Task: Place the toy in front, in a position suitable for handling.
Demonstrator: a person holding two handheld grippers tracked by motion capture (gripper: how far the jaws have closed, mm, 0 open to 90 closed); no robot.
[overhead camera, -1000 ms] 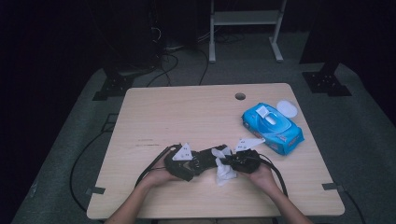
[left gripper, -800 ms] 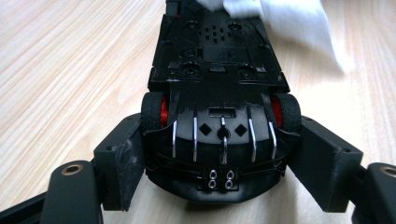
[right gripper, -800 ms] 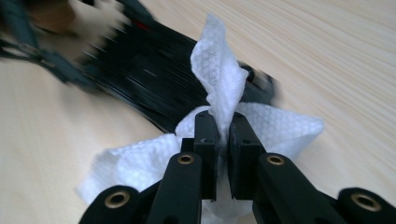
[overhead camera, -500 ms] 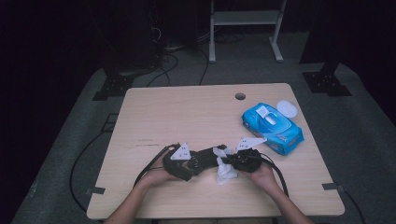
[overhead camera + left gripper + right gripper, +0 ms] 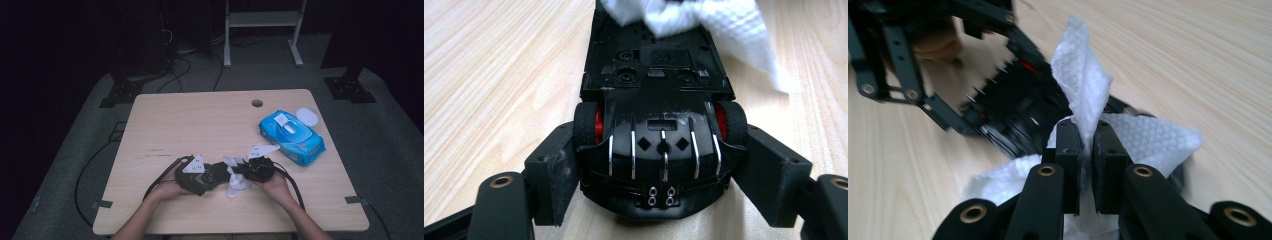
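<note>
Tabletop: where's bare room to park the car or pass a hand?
Bare wood: the whole left half and the far strip up to the cable hole. Crowded: near centre, where the left tool clamps the toy car and the right tool pinches the wipe; the wipes pack fills the right side.
</note>
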